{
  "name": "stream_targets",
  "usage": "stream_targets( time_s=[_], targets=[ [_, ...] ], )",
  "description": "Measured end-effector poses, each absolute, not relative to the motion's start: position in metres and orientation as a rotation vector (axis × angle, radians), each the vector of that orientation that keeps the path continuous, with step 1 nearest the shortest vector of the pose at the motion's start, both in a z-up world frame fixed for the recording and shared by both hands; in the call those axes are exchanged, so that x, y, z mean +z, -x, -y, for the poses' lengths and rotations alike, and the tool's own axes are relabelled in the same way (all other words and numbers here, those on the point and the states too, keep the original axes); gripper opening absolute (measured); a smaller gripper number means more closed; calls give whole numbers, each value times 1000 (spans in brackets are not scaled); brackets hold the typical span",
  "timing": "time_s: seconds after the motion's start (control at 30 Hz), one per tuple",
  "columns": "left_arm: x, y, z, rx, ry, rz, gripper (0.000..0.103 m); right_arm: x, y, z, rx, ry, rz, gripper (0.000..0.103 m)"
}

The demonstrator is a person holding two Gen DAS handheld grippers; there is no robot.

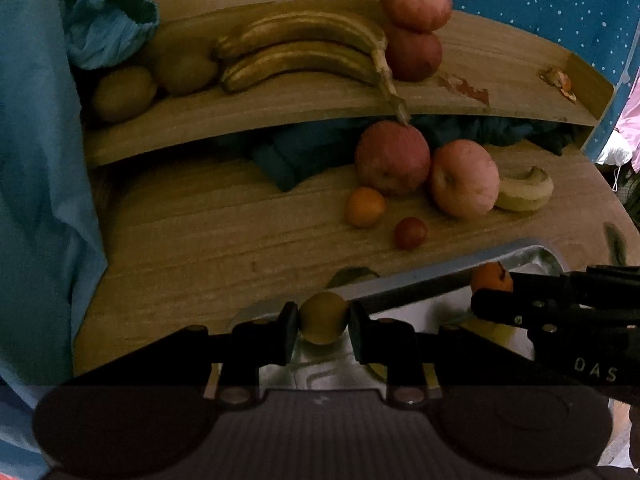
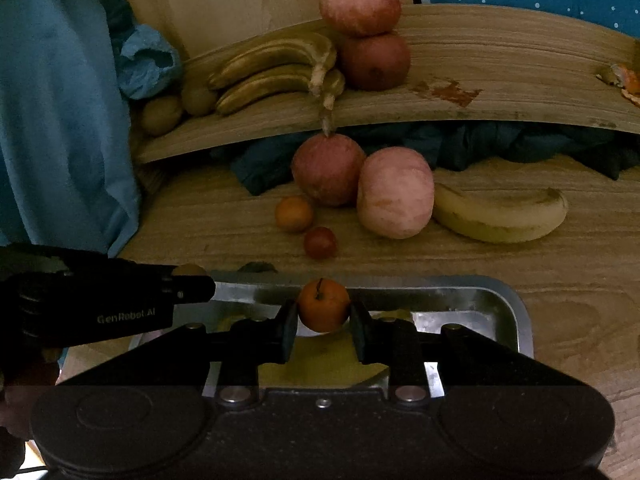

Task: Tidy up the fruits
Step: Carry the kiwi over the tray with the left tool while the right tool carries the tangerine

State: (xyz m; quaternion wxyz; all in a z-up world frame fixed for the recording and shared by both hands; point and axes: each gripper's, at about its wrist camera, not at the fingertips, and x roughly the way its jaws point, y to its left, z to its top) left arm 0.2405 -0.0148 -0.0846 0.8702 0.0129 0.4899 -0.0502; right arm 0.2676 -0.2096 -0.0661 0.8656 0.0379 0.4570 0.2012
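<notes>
Pale lettering "GenRobot.AI" reads along the black plastic body of the left tongs [image 2: 192,286], seen in the right wrist view where that tool reaches in from the left edge; the print is dim but legible.

In the left wrist view, pale capitals "DAS" stand on the black plastic body of the right tongs [image 1: 480,300], low at the right edge of the frame; the word runs on past the edge, so the rest cannot be read.

Nothing else legible anywhere else in either view.
</notes>
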Motion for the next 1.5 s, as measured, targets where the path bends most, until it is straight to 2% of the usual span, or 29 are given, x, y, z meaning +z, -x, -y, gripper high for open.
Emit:
stream_targets(
  time_s=[0.73,1.5],
  targets=[
    [-87,-216,17,-109,-16,-1055,30,-60,-242,211,476,-37,-963,30],
    [-93,-199,23,-192,-35,-1120,30,-70,-226,215,581,23,-1061,30]
  ],
)
